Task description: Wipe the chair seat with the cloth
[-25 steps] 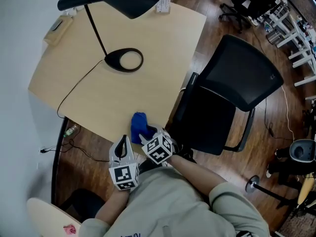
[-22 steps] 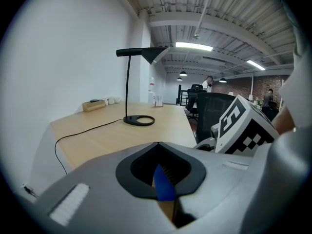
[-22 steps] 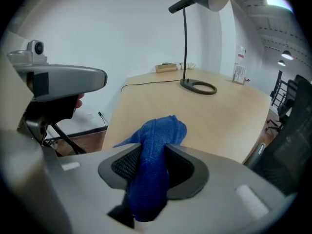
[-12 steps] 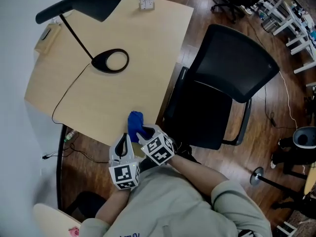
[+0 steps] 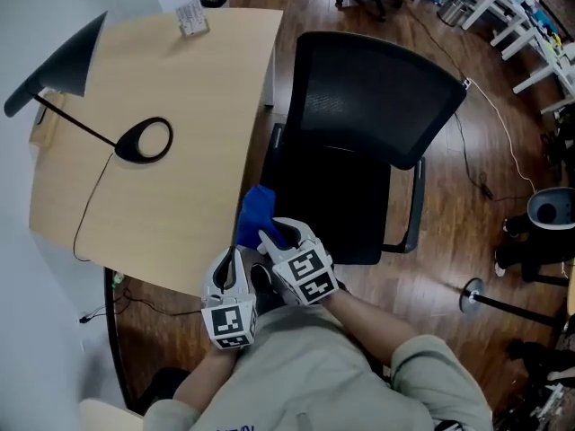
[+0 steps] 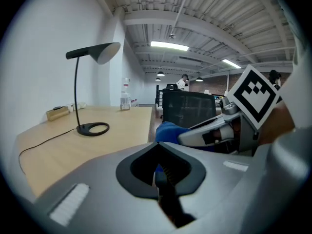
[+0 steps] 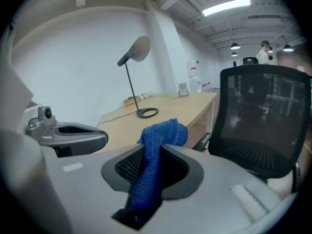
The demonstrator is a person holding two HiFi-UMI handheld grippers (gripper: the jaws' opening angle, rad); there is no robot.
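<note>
Cloth (image 5: 257,212), blue, is clamped in my right gripper (image 5: 272,234). Those jaws have just been closing with the cloth between them, and in the right gripper view it runs up through the jaws and flops over in a loose bunch past the tips. It hangs over the desk (image 5: 171,214) edge, just beside the chair seat (image 5: 337,200), not on the seat yet. Left gripper (image 5: 234,260) sits just beside the right one, jaws together, nothing in them. Risks as I judge them: 1) the grip is on a narrow strip, so drag across the seat fabric could pull the cloth out. 2) The bunch sits ahead of the tips, so a steep approach puts hard jaw on the seat, not cloth. 3) It looks like a swivel office chair, and with my left gripper bracing nothing, a sideways wipe could turn it or push it away. 4) The armrest (image 5: 273,146) on the desk side stands near my way in. Containers: 1 round bin-like tub (image 5: 548,209) on the floor, well apart, contents not visible. 1 small bottle-like item (image 6: 126,101) at the desk's far corner, too small to tell.
</note>
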